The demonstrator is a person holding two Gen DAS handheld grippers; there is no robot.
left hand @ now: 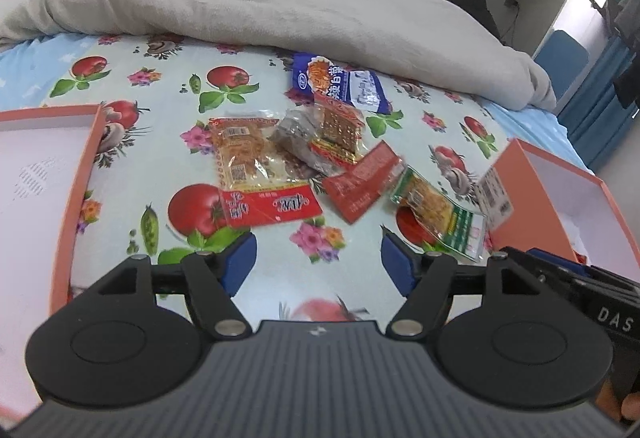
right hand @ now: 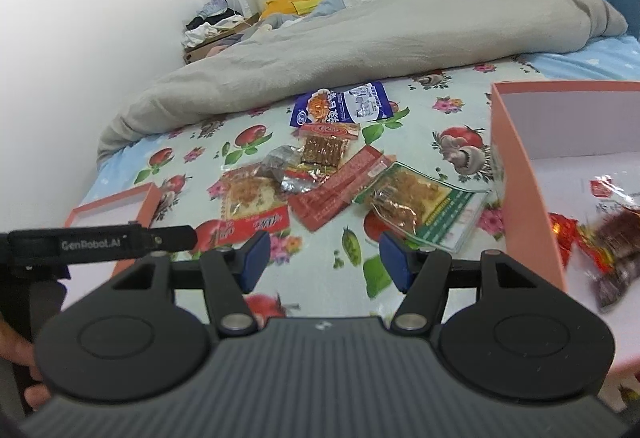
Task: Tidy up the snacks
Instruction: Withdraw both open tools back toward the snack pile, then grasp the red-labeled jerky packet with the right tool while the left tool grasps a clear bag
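Quilt (left hand: 280,9) hides blue packet's (left hand: 340,79) far edge; right box (right hand: 516,157) cropped.

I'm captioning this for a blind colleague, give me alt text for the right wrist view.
The open right gripper hovers over a floral sheet strewn with snack packets, a green-edged packet nearest. An orange box at right holds some snacks.

"GenRobot.AI" stands in pale letters on the left gripper's black arm (right hand: 100,242). "DAS" shows on the right gripper's black body (left hand: 614,322). The snack packets' print is unreadable.
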